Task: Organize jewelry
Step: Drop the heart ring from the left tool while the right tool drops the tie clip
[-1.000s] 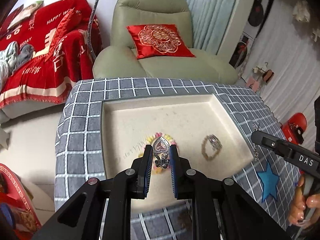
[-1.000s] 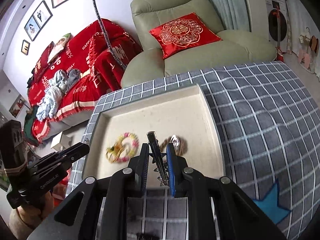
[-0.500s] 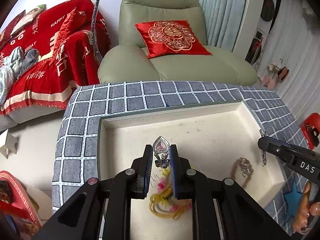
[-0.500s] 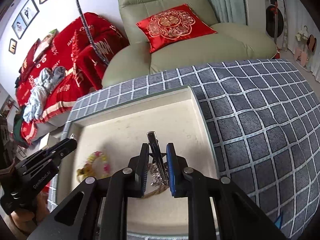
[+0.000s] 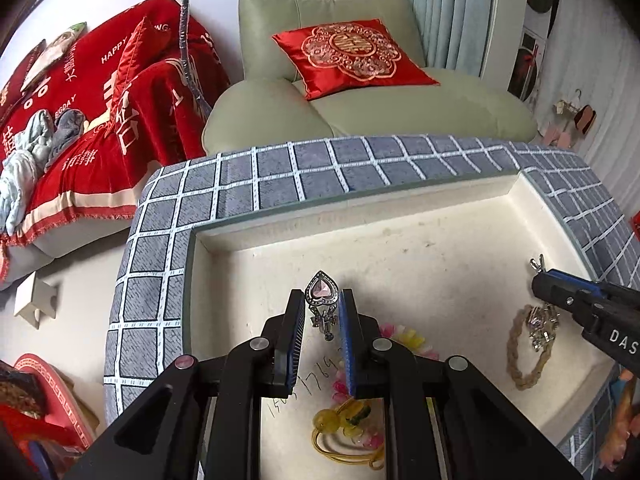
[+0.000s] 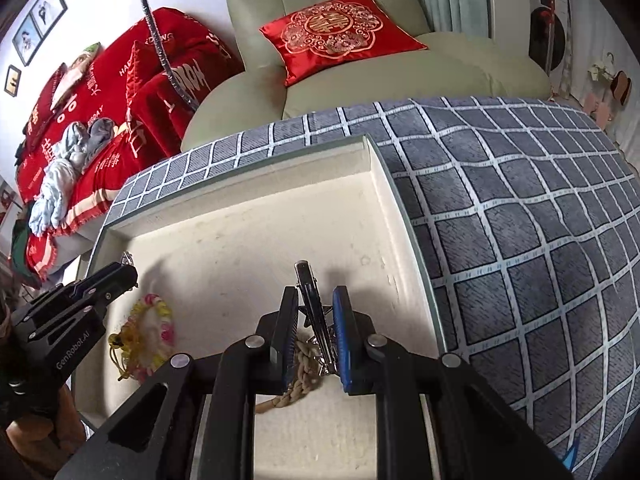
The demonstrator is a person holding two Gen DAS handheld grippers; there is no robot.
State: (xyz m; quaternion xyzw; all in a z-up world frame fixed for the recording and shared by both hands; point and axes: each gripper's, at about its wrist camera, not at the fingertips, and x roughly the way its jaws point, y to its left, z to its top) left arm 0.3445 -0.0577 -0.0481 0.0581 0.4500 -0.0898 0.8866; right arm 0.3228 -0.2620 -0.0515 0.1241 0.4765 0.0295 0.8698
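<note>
Your left hand-held gripper is clamped on a heart-shaped pendant with a pink stone, its small silver dangle hanging between the blue pads, and you hold it above the inside of the shallow cream tray. Your right hand-held gripper is clamped on a slim metal hair clip that sticks out forward past the fingertips, over the right part of the same tray. The tray sits on a counter covered with a grey checked cloth, with grey fabric showing on its far, left and right sides. Inside the tray lie two more pieces: a pastel beaded bracelet in yellow, pink and green, with a yellow cord and a round yellow bead, towards the left side near your left gripper; and a braided tan rope bracelet carrying a silver charm, on the right side, partly hidden under your right gripper. Some handwritten digits show on the tray floor below the pendant. The two bracelets lie well apart from each other.
</note>
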